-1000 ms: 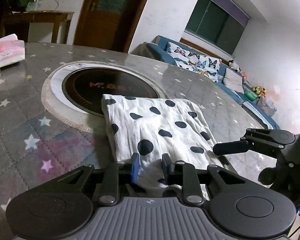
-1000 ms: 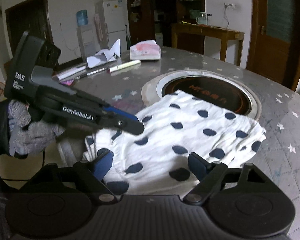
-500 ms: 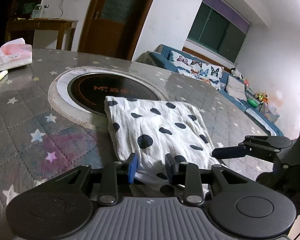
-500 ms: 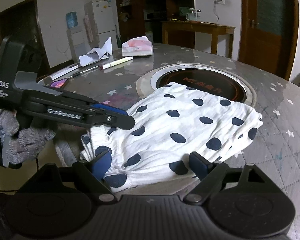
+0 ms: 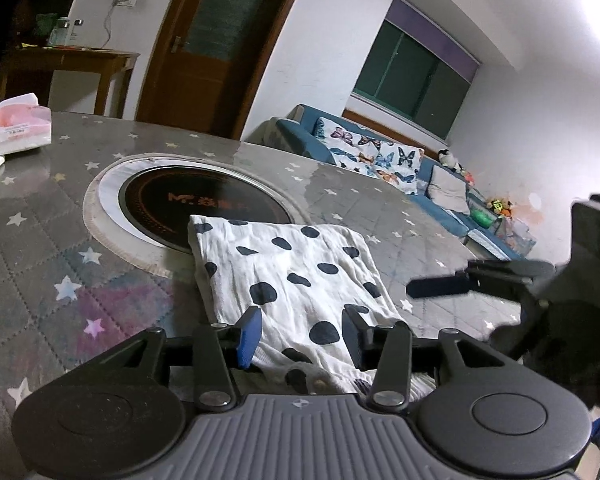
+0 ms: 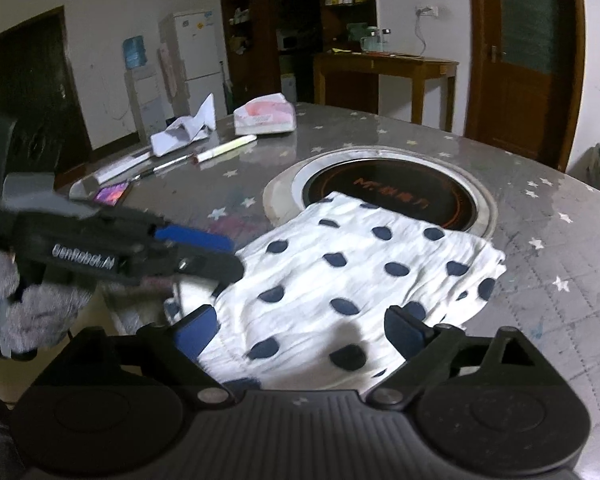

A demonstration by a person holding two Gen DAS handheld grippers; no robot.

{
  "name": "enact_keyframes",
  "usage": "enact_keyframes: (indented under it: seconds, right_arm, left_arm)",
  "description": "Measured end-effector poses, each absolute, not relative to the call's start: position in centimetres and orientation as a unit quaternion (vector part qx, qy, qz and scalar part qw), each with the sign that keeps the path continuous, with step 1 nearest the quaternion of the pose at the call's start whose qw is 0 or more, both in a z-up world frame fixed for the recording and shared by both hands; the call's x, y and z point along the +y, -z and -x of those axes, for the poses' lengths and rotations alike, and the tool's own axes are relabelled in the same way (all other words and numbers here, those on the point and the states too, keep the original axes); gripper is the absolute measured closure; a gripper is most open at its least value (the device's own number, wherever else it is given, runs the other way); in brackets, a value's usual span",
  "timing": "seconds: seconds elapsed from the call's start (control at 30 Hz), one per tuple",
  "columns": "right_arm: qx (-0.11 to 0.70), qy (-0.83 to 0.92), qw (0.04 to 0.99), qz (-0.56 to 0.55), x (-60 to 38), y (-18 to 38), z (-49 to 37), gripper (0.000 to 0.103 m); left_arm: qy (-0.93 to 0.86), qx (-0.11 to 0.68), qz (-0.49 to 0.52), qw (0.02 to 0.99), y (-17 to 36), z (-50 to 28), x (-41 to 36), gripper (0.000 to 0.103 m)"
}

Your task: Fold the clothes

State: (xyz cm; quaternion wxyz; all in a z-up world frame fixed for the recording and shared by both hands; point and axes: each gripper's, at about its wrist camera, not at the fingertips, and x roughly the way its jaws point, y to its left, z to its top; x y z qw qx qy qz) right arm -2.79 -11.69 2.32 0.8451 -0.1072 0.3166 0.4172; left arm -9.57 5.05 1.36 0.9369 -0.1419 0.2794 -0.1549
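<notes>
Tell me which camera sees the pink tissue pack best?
The right wrist view: the tissue pack sits whole beyond the white pen. The left wrist view catches it only at the picture's left edge, partly cut off.

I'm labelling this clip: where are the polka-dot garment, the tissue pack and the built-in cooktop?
polka-dot garment (image 5: 292, 276), left wrist view, middle of the folded cloth.
tissue pack (image 6: 265, 115), right wrist view, its pink top.
built-in cooktop (image 5: 188, 204), left wrist view, bare dark glass.

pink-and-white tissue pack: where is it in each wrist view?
Left wrist: pink-and-white tissue pack at far left edge, on the table.
Right wrist: same pack at upper centre, beyond the white marker pen.
Shared landmark: round black induction cooktop under the polka-dot cloth's far edge.
</notes>
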Motion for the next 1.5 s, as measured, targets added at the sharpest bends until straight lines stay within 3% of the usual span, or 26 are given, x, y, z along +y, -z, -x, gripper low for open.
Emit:
enact_keyframes:
  seconds: [0.3,0.57,1.1,1.5]
  right_arm:
    - [0.324,-0.379,0.864,0.077,-11.7,-2.3,-2.6,0.005]
    - [0.356,-0.361,0.859,0.076,-10.8,0.8,-6.9,0.005]
    - [0.37,-0.359,0.854,0.07,-11.2,3.1,-9.2,0.002]
    - [0.356,-0.378,0.853,0.049,-12.3,3.4,-8.7,0.0]
  left_arm:
    - [0.186,0.295,0.132,0.928,-0.8,9.6,4.3,0.055]
    - [0.184,0.318,0.117,0.923,0.3,9.1,3.9,0.054]
    - [0.171,0.329,0.104,0.923,0.0,8.7,3.5,0.05]
    - [0.147,0.321,0.09,0.931,-1.1,9.8,3.0,0.019]
